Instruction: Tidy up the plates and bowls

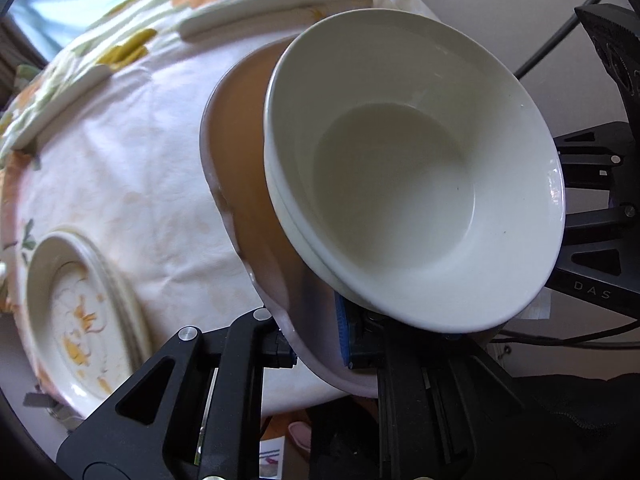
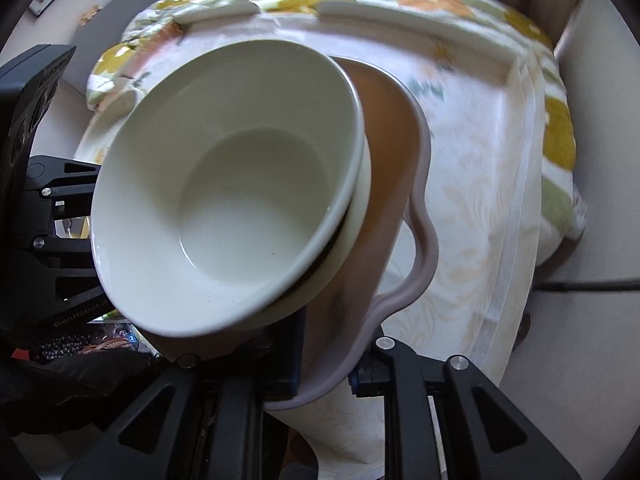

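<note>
A brown tray with a pale wavy rim carries two stacked white bowls. My left gripper is shut on the tray's near rim, one finger under it and the blue pad on top. In the right wrist view the same tray and white bowls fill the middle. My right gripper is shut on the tray's opposite rim. The tray is held tilted above the table. A stack of flower-patterned plates sits on the tablecloth at lower left.
The round table wears a white cloth with orange and yellow flowers. White rectangular strips lie near its far edge, also in the right wrist view. The other gripper's black frame is at right.
</note>
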{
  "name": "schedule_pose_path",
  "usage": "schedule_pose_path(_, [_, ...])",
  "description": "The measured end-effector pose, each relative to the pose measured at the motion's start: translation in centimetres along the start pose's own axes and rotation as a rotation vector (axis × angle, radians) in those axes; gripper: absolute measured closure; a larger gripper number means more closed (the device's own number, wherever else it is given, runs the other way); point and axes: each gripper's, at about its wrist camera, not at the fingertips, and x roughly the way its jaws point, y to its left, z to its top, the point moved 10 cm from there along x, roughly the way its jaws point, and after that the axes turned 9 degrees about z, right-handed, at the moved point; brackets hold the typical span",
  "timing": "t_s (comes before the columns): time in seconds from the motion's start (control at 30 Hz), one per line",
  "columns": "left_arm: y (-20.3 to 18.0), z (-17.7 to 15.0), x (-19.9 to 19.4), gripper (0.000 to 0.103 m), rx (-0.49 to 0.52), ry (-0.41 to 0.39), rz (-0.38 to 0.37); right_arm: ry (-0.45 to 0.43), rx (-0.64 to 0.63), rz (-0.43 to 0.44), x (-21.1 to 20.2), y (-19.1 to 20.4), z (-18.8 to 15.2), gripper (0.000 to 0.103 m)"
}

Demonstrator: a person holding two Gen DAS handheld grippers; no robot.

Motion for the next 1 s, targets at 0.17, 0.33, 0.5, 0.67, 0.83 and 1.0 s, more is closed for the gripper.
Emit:
schedule_pose_path(0.17, [4.3,-0.7,-3.7,0.091,-0.039,-0.046,0.041,-0.035,-0.066,-0.003,-1.5,4.1,2.4,0.087])
schedule_pose_path(0.33, [9.0,-2.5,-6.0,0.091,-0.065,-0.082,0.063,-0.056,-0.119,-0.006,-1.9,8.6,4.7,0.087])
schedule_pose_path(0.5, [14.5,-4.9,-7.0,0.091,-0.061,-0.088,0.068,-0.071,-0.129,-0.013,-0.8,13.0,6.4,0.087])
schedule_pose_path(0.67, [19.0,-6.7,-5.8,0.091,-0.021,-0.066,0.062,-0.068,-0.092,-0.006,2.1,17.4,8.6,0.087])
schedule_pose_path(0.83, [22.9,-8.3,-4.1,0.091,0.028,-0.031,0.046,-0.056,-0.035,0.000,5.2,20.7,9.7,0.087])
schedule_pose_path(1.0, [24.7,-9.6,-2.1,0.091,0.056,-0.002,0.022,-0.038,0.015,-0.003,8.1,22.5,10.3,0.087])
